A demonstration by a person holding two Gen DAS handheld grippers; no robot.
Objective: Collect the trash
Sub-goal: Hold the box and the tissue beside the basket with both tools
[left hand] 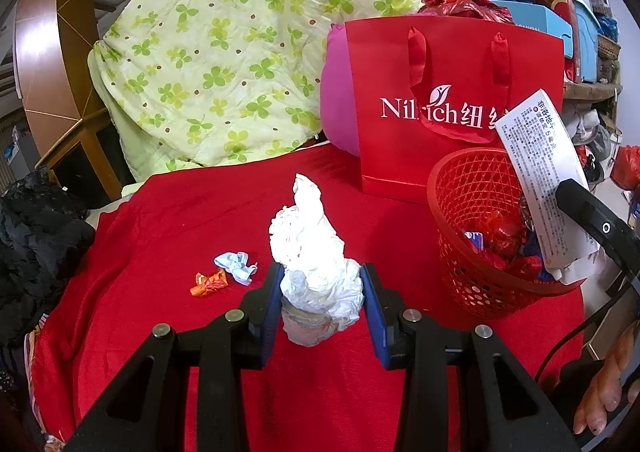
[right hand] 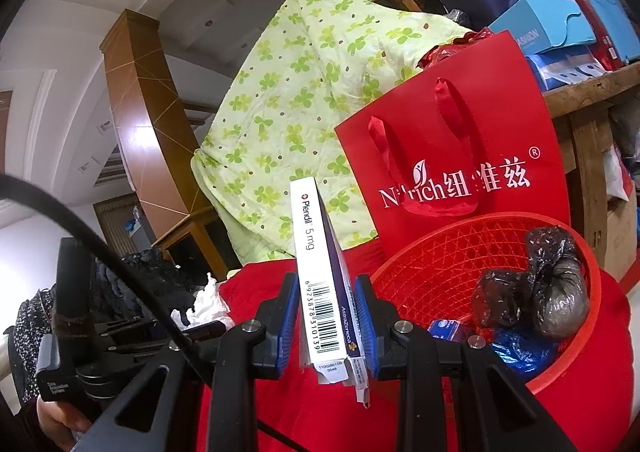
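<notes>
Mostly red scene, green clover quilt behind

Cloth [left hand: 168,236], basket [left hand: 464,204] and gift bag [left hand: 452,64] were red; tissue wad [left hand: 316,252] white; quilt [left hand: 224,52] pale green, clover-printed with brown dots; box [right hand: 316,272] white.

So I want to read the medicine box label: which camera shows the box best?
The right wrist view: the medicine box stands close between the right tool's pads, brand, dose and barcode legible. The left wrist view shows only its small-print side, tilted over the red basket.

basket [left hand: 476,212] right of wrappers [left hand: 224,276], bag [left hand: 452,100] behind basket
</notes>
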